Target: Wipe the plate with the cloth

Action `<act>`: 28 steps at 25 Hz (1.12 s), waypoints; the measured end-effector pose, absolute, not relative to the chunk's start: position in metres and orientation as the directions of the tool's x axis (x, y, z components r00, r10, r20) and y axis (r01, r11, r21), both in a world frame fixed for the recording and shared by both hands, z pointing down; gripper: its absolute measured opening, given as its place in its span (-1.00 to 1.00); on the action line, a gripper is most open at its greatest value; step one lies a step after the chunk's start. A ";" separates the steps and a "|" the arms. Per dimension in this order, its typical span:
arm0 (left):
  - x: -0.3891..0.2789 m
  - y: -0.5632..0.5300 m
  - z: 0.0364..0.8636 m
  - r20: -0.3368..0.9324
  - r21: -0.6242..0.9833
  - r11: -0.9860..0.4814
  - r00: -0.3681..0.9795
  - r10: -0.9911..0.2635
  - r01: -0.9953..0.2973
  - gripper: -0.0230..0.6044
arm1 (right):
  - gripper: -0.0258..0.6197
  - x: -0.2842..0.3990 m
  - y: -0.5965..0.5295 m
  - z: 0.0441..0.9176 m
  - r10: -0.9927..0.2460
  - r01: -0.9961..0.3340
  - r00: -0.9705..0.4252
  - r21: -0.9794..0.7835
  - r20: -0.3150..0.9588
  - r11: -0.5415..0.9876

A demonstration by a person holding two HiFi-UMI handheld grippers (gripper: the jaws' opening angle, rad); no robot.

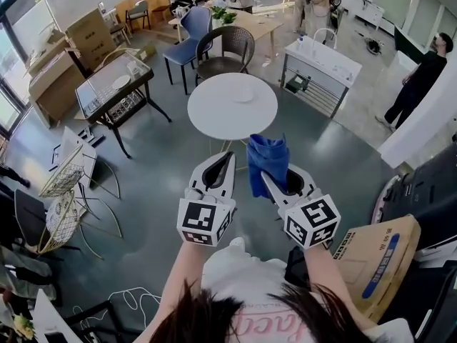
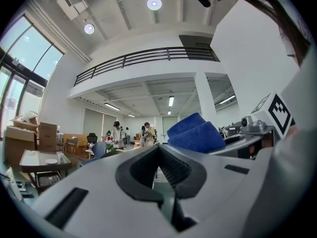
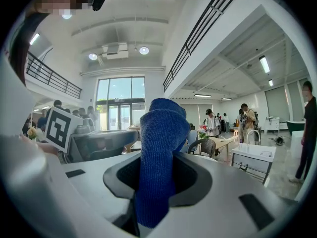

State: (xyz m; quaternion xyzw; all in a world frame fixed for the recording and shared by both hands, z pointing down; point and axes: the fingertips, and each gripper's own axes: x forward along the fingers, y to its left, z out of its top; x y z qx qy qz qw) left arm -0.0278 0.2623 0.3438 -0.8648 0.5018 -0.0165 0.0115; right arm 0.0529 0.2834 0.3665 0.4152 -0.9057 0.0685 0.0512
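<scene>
Ahead on the round white counter [image 1: 208, 120] sits the small white plate [image 1: 243, 93], near the middle of the top, pale on pale and hard to pick out. Both tools look short of the counter's near rim, well apart from the plate, so this is the approach and no wiping is possible yet. The right tongs [image 1: 275, 181] are clamped on the bunched blue knitted cloth [image 1: 267, 160]. The right gripper view shows the fabric pinched in the throat, with a thick roll standing proud of the tips [image 3: 161, 133], so there's plenty of wiping surface. The left tongs [image 1: 227, 157] are closed on nothing, jaws together in the left gripper view. To do this well, I'd bring the right side in over the plate and tip it down so the loose roll, not the hard tips, meets the plate face. Then make slow overlapping circles from centre to rim with light pressure. The counter looks smooth, so the plate will likely skate. I'd part the left tongs and pin the near rim, or rest the closed tips against the rim as a stop. Keep the clamp firm, since the cloth is only held low in the bunch and drag could pull it out. Plate depth can't be judged from here, so it may be a shallow bowl.
</scene>
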 end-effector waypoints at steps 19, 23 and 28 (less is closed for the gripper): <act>-0.069 0.149 0.382 0.080 0.032 -0.514 0.514 -0.854 -0.857 -0.90 | -0.51 0.019 0.172 0.394 -0.754 -0.782 -0.621 -0.101 0.216 0.615; -0.068 0.116 0.385 0.099 0.031 -0.511 0.511 -0.854 -0.859 -0.90 | -0.51 0.020 0.139 0.399 -0.744 -0.777 -0.627 -0.112 0.230 0.620; -0.062 0.071 0.392 0.121 0.040 -0.503 0.504 -0.855 -0.863 -0.90 | -0.51 0.027 0.094 0.408 -0.731 -0.768 -0.639 -0.135 0.240 0.627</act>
